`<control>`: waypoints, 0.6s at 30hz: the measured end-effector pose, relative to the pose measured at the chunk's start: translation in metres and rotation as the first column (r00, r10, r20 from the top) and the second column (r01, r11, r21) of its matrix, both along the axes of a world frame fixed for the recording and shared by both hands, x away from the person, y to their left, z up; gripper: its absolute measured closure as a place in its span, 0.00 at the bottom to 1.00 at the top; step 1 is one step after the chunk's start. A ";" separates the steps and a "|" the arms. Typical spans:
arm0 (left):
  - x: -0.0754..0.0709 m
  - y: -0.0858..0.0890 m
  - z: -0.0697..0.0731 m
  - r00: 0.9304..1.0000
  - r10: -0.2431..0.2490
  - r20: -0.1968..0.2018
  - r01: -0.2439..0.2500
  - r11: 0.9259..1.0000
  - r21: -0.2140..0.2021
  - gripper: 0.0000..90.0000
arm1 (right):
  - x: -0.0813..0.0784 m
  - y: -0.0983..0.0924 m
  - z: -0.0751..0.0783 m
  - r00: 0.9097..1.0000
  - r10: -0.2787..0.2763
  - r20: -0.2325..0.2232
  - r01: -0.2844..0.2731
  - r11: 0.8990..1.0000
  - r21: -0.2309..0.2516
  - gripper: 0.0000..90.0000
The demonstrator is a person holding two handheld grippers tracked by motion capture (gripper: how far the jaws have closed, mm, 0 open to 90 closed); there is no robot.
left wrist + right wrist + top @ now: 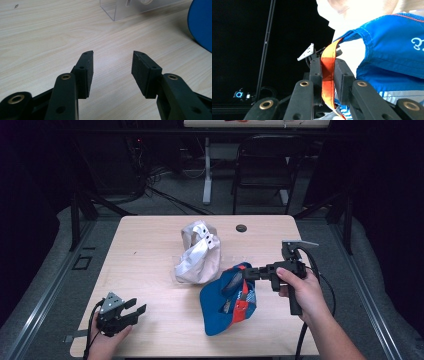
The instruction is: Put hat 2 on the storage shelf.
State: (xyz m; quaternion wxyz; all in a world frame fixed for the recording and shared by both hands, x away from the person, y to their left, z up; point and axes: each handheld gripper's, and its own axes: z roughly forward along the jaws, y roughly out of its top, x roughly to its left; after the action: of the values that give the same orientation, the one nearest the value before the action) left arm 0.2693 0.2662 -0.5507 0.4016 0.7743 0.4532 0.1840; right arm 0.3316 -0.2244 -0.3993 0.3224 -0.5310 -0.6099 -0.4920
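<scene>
Right gripper (328, 75): clamped on the orange strap (328, 67) of the blue cap (227, 300).
Left gripper (112, 72): jaws apart, empty.
Done: cap partly lifted.
Left: placing it; white cap (197, 257) untouched beyond.

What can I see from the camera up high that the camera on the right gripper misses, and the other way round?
The high view takes in the whole table, the white cap and the left gripper resting open near the front edge. The right gripper view shows up close what the right gripper pinches: the orange strap, clamped between its pads. Both show the blue cap hanging from that gripper.
</scene>
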 end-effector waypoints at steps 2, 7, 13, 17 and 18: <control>0.000 0.000 0.000 1.000 0.001 0.000 -0.001 1.000 -0.002 0.59 | 0.001 0.001 0.005 1.000 0.003 -0.006 -0.003 1.000 0.005 0.87; 0.000 0.000 0.000 1.000 0.004 0.010 -0.004 1.000 -0.004 0.58 | 0.004 -0.003 0.019 1.000 -0.018 0.006 0.018 1.000 0.002 0.87; -0.001 0.000 0.000 1.000 0.006 0.010 -0.006 1.000 -0.002 0.58 | 0.005 -0.011 0.031 0.999 -0.050 0.015 0.050 0.999 -0.008 0.87; 0.000 0.000 0.000 1.000 0.006 0.009 -0.006 1.000 -0.005 0.58 | 0.007 -0.019 0.034 0.997 -0.077 0.013 0.078 0.997 -0.022 0.87; 0.000 0.000 0.000 1.000 0.006 0.009 -0.006 1.000 -0.005 0.58 | 0.007 -0.021 0.035 0.997 -0.082 0.013 0.082 0.996 -0.024 0.87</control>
State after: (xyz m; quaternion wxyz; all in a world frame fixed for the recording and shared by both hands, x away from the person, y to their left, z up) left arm 0.2691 0.2661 -0.5511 0.4049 0.7710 0.4544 0.1874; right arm 0.3390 -0.2458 -0.3643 0.2917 -0.5564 -0.5956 -0.5006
